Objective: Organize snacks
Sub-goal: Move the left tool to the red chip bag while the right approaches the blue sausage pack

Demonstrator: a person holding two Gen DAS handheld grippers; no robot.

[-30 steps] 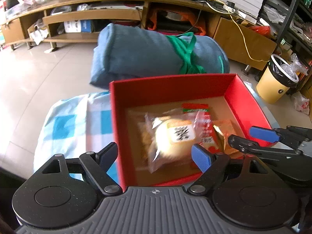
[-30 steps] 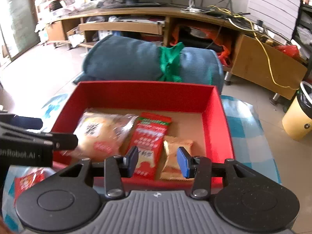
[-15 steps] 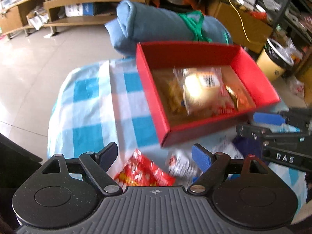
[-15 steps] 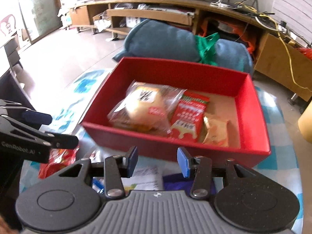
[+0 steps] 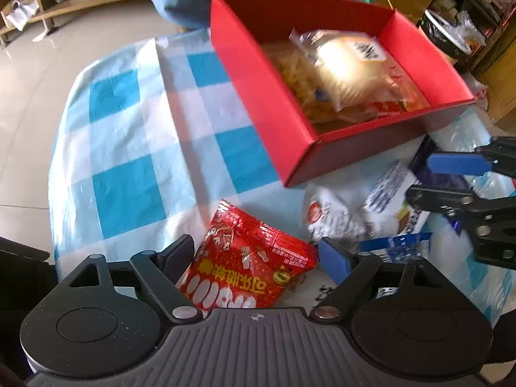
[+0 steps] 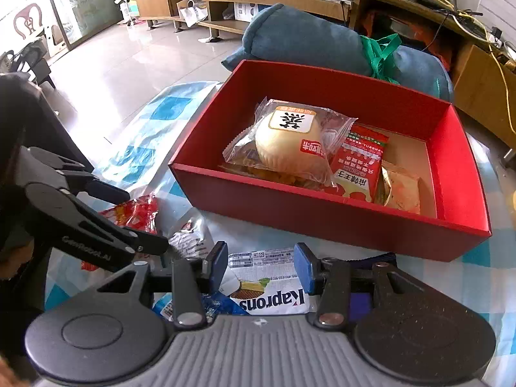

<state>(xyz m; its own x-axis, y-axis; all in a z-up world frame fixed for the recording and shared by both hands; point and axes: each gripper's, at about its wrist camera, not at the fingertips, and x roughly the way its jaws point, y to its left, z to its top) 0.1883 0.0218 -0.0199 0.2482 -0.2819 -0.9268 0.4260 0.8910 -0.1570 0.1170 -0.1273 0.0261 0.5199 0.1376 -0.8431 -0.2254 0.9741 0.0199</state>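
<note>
A red box [image 6: 338,222] [image 5: 264,96] on the checked cloth holds a wrapped bun [image 6: 290,138] [image 5: 348,64], a red-and-white packet [image 6: 358,167] and a small golden packet [image 6: 403,190]. Loose snacks lie in front of it. My left gripper [image 5: 256,254] [image 6: 135,219] is open, its fingers on either side of a red snack packet [image 5: 248,261] [image 6: 135,213] on the cloth. My right gripper [image 6: 261,266] [image 5: 429,180] is open just over a white Kaprons packet [image 6: 271,287] [image 5: 390,193]. A silver-white packet [image 5: 335,216] [image 6: 190,235] and a blue one [image 5: 396,245] lie between them.
The blue-and-white checked cloth [image 5: 129,148] ends at the table's left edge above a tiled floor. A rolled blue bundle with a green strap [image 6: 306,42] lies behind the box. A purple packet [image 5: 432,174] sits under the right gripper. A lined bin [image 5: 448,32] stands far right.
Both grippers have drawn back from over the red box and sunk toward the loose packets in front of it. The red packet now lies between the left fingers. Jaw widths look unchanged.
</note>
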